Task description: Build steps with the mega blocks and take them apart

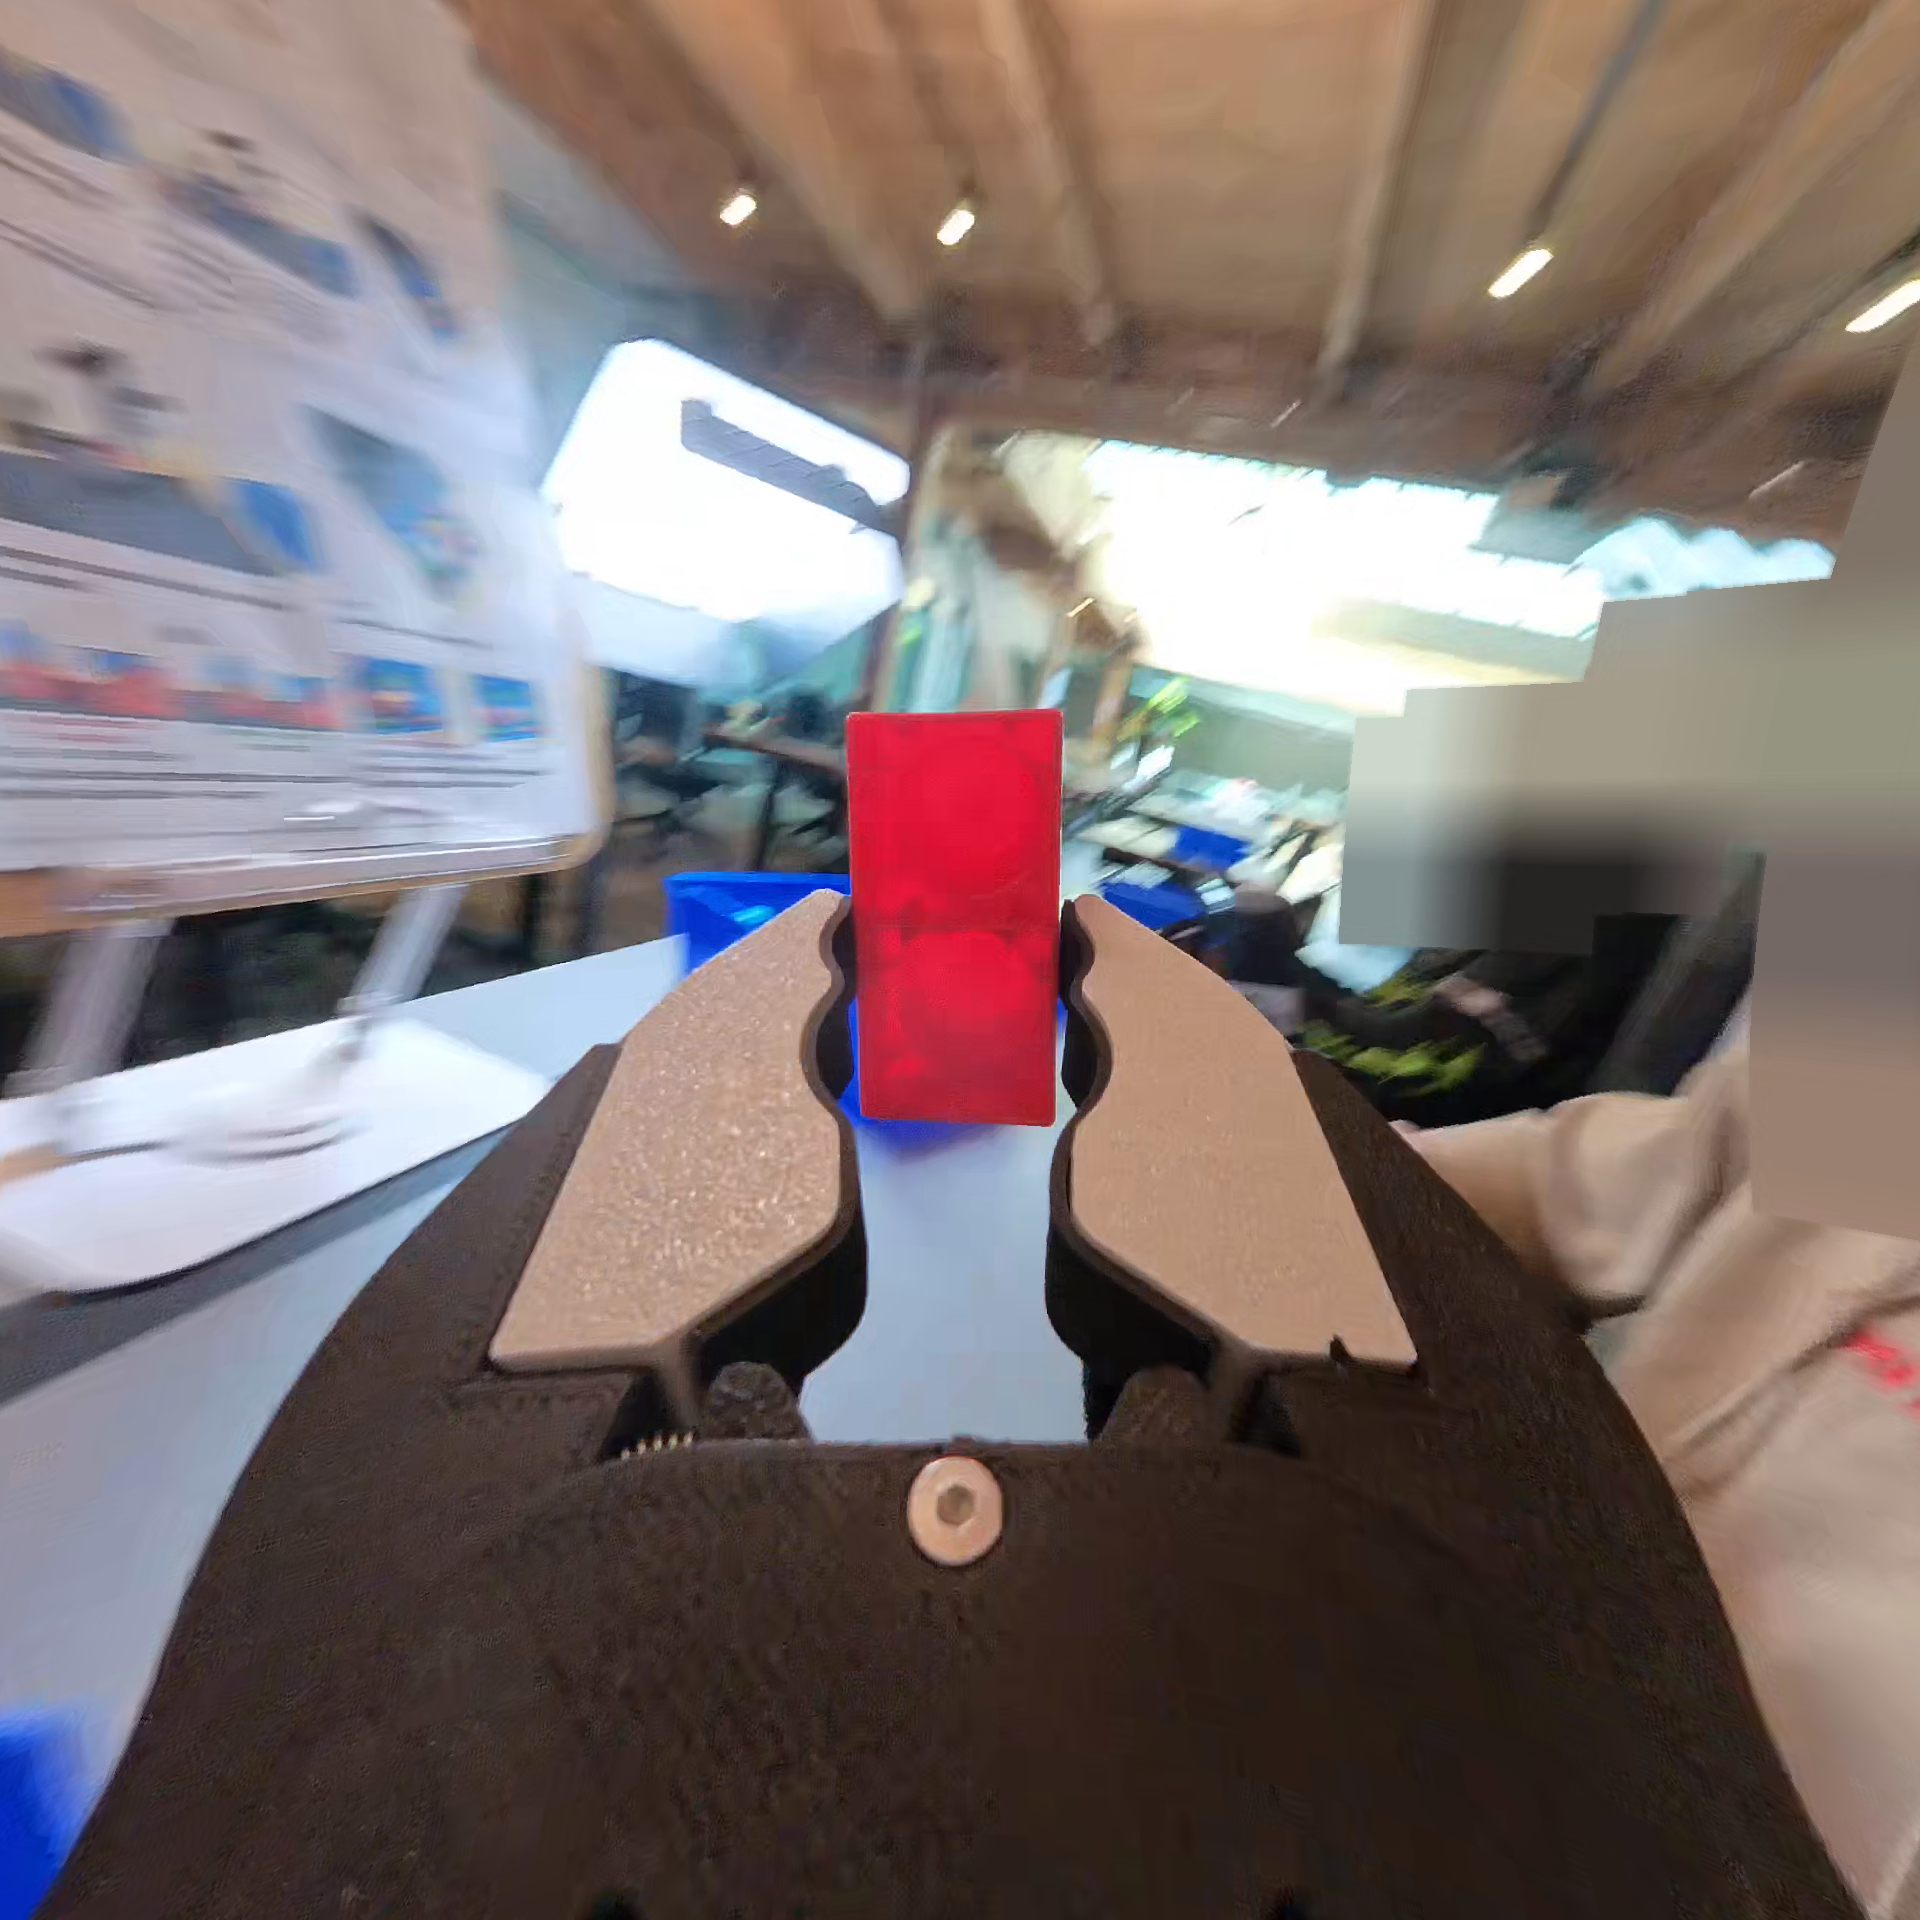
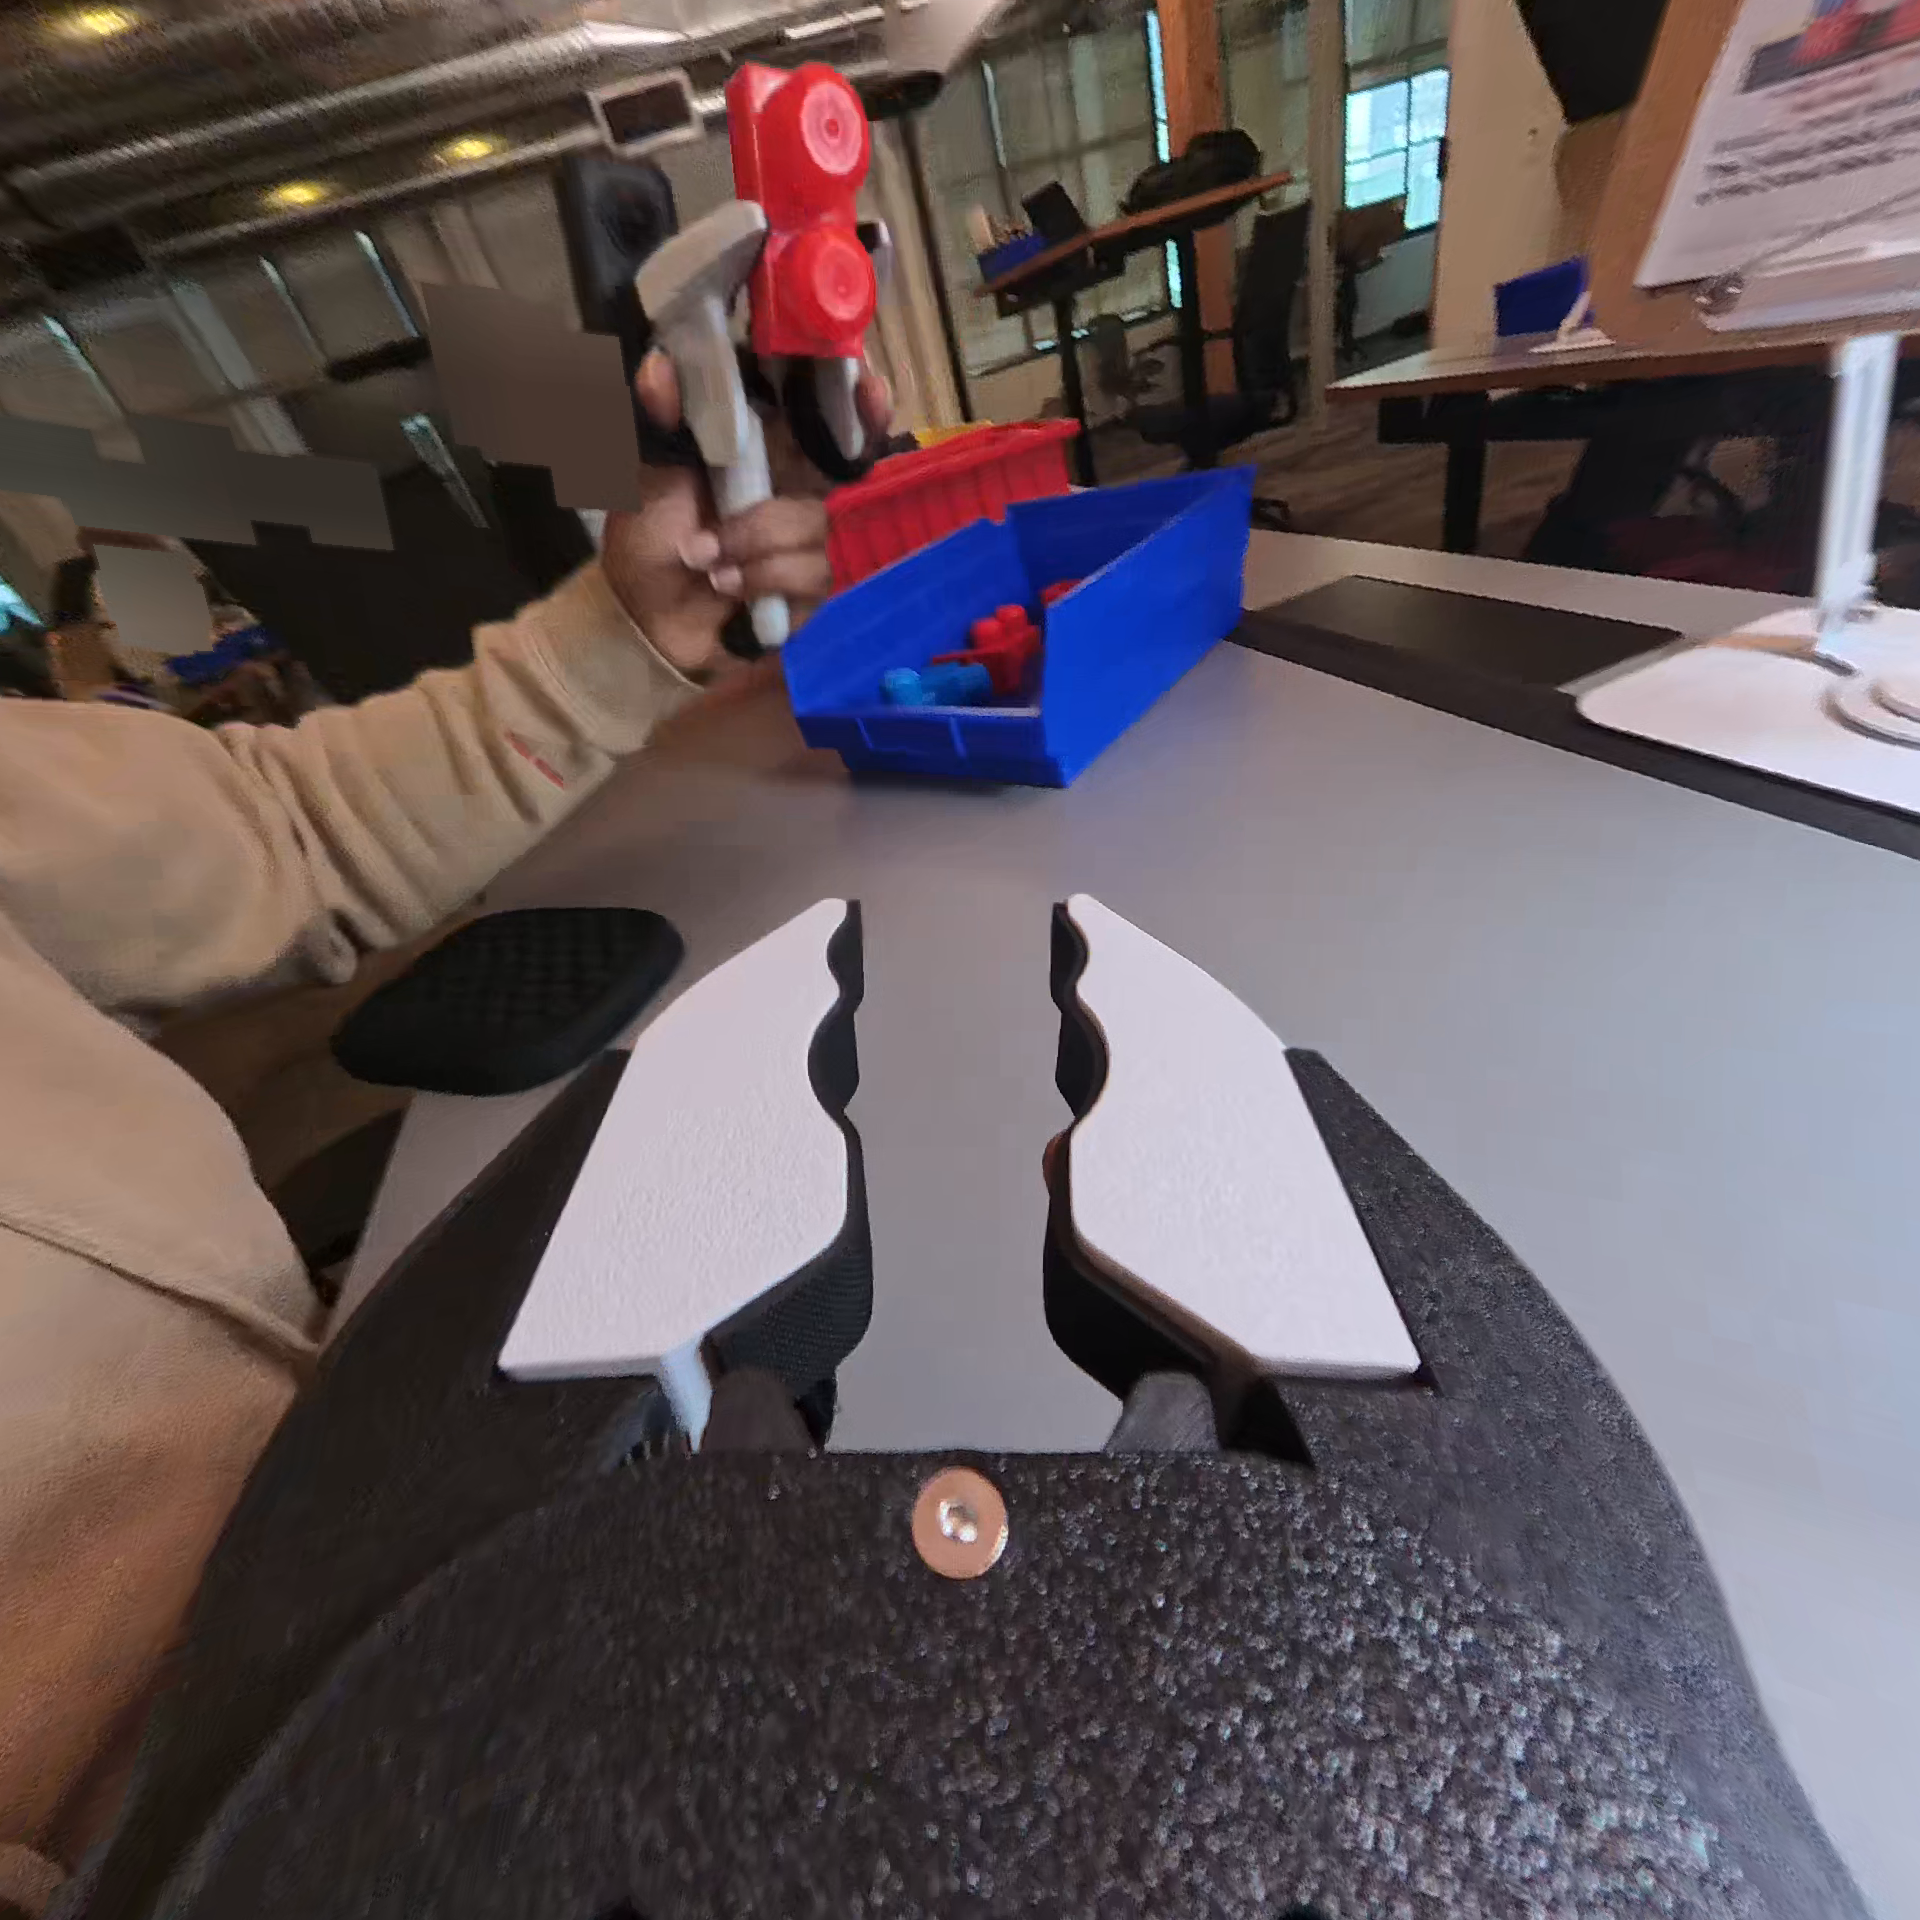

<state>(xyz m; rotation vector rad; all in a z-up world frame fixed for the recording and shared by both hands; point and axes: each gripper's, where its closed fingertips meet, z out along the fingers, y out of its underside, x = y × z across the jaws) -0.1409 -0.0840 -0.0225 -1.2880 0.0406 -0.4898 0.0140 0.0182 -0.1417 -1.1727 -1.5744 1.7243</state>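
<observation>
1. While the left wrist view shows only the flat, smooth underside of the red block point(image 1: 954, 914), the right wrist view shows its other face, with two round studs one above the other point(image 2: 805, 213).
2. The left gripper point(image 1: 956, 920) is pinching that red block between its two grey fingers point(image 1: 717, 1101), with the block standing on end and rising clear above the fingertips.
3. Seen from the right wrist view, the left gripper point(image 2: 805, 281) is raised in the air over the far left part of the table, tilted upward, and a hand point(image 2: 707, 561) in a beige sleeve point(image 2: 312, 790) grips its handle.
4. The right gripper point(image 2: 956, 914) is spread apart with nothing between its white fingers point(image 2: 717, 1153); only the bare grey table point(image 2: 1403, 987) shows in the gap.
5. The right wrist view alone shows into the blue bin point(image 2: 1122, 623), which sits on the table beyond the right gripper and just below the raised block.
6. Inside the blue bin lie a few loose blocks, some red point(image 2: 1003, 644) and some blue point(image 2: 930, 686), heaped toward its near left corner.
7. A red bin point(image 2: 935, 488) stands right behind the blue one; a yellow edge shows at its rim, but what it holds cannot be made out.
8. In the left wrist view the blue bin point(image 1: 727, 909) appears only as a blurred strip behind the fingers, and its inside is hidden.
9. A white stand with a printed sheet point(image 2: 1808, 156) rises at the right edge of the table, on a white base point(image 2: 1704, 717).
10. A black padded rest point(image 2: 509, 997) lies near the table's left edge, beside the sleeve.
</observation>
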